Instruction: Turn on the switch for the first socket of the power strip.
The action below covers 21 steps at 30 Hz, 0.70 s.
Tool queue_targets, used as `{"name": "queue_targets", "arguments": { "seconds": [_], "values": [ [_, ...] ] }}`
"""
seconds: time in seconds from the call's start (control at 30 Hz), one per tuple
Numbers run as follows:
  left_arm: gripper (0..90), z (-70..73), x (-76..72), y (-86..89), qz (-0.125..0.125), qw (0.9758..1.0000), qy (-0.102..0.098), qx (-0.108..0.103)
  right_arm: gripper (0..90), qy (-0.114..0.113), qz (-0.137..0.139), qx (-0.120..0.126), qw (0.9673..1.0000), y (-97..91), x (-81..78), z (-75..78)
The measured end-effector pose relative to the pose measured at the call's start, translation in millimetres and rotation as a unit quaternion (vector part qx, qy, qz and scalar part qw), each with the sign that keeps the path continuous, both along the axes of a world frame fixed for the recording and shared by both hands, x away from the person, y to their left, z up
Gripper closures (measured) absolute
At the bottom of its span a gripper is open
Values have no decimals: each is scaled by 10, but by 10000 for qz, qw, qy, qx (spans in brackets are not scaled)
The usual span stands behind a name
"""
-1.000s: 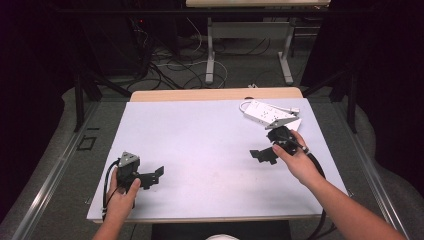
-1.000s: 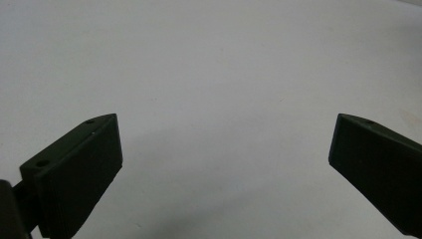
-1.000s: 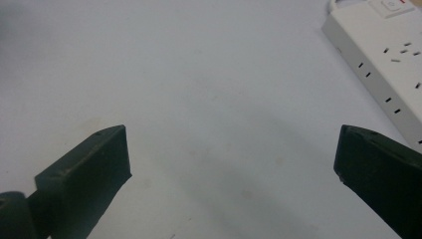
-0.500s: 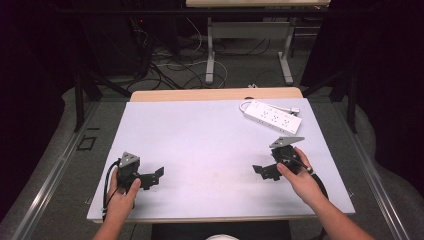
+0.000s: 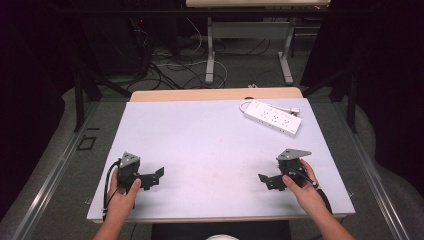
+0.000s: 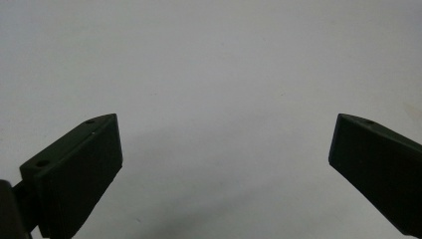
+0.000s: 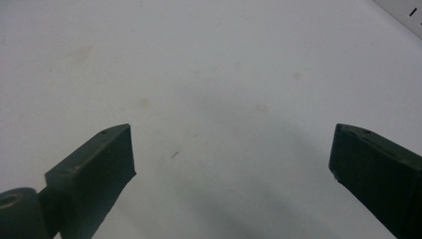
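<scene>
A white power strip (image 5: 272, 117) lies at the far right of the white table (image 5: 210, 145), its cord curling off its left end. My left gripper (image 5: 159, 176) rests near the front left edge, held by a hand, jaws wide apart over bare tabletop (image 6: 224, 99). My right gripper (image 5: 265, 180) sits near the front right, also held by a hand, open and holding nothing; in the right gripper view a corner of the power strip (image 7: 405, 12) shows at the top right. Both grippers point toward the table's middle.
A wooden strip (image 5: 215, 95) runs along the table's far edge. Beyond it stand metal desk legs (image 5: 210, 50) and tangled cables (image 5: 170, 65) on the floor. Faint stains mark the tabletop (image 7: 144, 102) before the right gripper.
The right gripper has drawn back from beside the power strip toward the front right of the table. The left gripper has stayed in place.
</scene>
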<state>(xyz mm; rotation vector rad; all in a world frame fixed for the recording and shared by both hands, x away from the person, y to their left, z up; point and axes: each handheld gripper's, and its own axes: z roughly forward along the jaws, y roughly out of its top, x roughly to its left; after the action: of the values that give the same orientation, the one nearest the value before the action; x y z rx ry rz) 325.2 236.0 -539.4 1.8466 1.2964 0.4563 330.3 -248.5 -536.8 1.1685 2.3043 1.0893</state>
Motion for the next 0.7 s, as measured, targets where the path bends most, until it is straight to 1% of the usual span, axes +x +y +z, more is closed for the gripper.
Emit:
{"name": "queue_targets", "arguments": {
  "seconds": [0.07, 0.1, 0.13, 0.17, 0.2, 0.23, 0.33, 0.37, 0.43, 0.47, 0.5, 0.53, 0.6, 0.63, 0.7],
  "values": [
    [2, 0, 0, 0, -6, 10000, 2, 2, 36, 39, -31, 45, 10000, -24, -15, -34],
    [2, 0, 1, -1, -8, 10000, 7, 8, 36, 24, -48, 19, 10000, -39, -18, -46],
    [3, 6, -1, 3, -15, 10000, 29, 54, 36, 36, -57, 43, 10000, -47, -20, -57],
    [2, 6, -1, 1, -13, 10000, 24, 49, 36, 35, -79, 63, 9999, -57, -26, -63],
    [2, 5, -2, 0, -13, 10000, 24, 52, 35, -20, -71, 46, 10000, -72, -25, -73],
    [2, 5, -1, 1, -14, 10000, 27, 53, 36, -3, -122, 89, 9999, -77, -33, -78],
    [2, -4, 2, -1, -4, 10000, 10, 18, 36, 4, -143, 163, 9998, -96, -43, -107],
    [2, -3, 1, 0, -3, 10000, 17, 28, 36, -29, -165, 138, 9998, -104, -41, -121],
    [2, -2, 2, 0, -15, 10000, 11, 18, 36, -35, -150, 144, 9998, -120, -47, -144],
    [2, -2, 2, 0, -14, 10000, 11, 20, 36, 7, -181, 164, 9997, -123, -56, -150],
    [2, -3, 3, -1, -8, 10000, 9, 19, 36, -15, -213, 166, 9996, -127, -57, -161],
    [2, 2, 3, 3, -30, 10000, 52, 36, 36, 17, -213, 202, 9996, -128, -62, -168],
    [2, 3, 4, 6, -39, 10000, 48, 54, 36, -50, -187, 159, 9997, -140, -56, -194],
    [2, 3, 4, 4, -38, 10000, 45, 52, 36, 20, -218, 193, 9996, -133, -64, -197],
    [2, 2, 5, 3, -46, 10000, 43, 50, 36, -15, -186, 167, 9997, -131, -54, -212]
  ]
}}
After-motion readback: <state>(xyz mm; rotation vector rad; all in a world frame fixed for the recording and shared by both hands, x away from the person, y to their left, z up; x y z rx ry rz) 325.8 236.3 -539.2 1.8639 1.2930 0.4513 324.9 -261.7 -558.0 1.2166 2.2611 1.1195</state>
